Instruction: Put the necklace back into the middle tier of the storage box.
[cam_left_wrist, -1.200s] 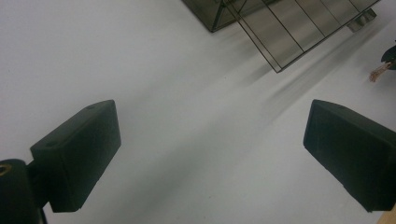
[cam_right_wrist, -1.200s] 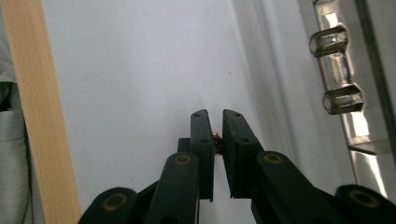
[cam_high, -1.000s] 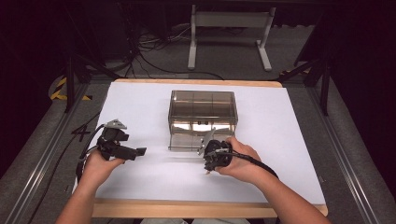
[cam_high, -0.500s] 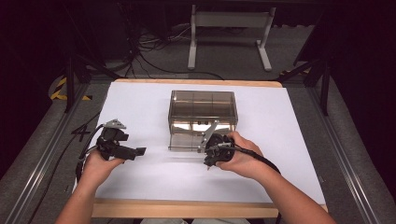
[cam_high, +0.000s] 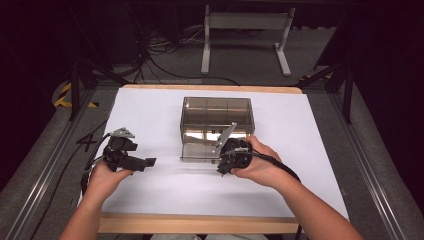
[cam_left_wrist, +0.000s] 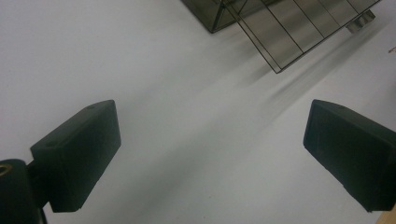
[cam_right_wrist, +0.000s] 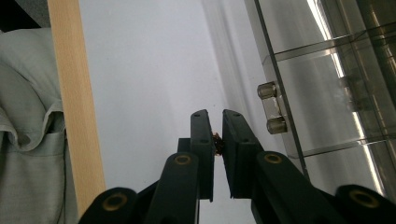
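Pinching a small orange-brown item (cam_right_wrist: 216, 138) between nearly closed fingers (cam_right_wrist: 201, 135), the right gripper (cam_right_wrist: 215, 122) sits just in front of the transparent smoked-plastic box (cam_right_wrist: 327, 70); the item is mostly hidden between the pads, so its kind cannot be told. In the right gripper view, the fingertips lie close to the box's front wall, beside a small clear handle (cam_right_wrist: 272, 108) with two round studs. In the high view, the right gripper (cam_high: 229, 159) is held in the person's right hand (cam_high: 260, 165) at the near right corner of the box (cam_high: 217, 120), and the gripper's grey plate rises tilted in front of the box wall. The box stands near the middle of the white-covered desk (cam_high: 150, 110), and internal partitions divide it into compartments. The left gripper (cam_left_wrist: 212, 154) has its fingers (cam_left_wrist: 79, 154) spread wide apart with nothing between them, directed at bare white desk surface, with a box corner and a gridded transparent panel (cam_left_wrist: 299, 32) near the top of the left gripper view. In the high view, the left gripper (cam_high: 148, 162) is held in the left hand (cam_high: 106, 176) over the left part of the desk, well apart from the box. A light wooden edge (cam_right_wrist: 74, 107) borders the near side of the desk.
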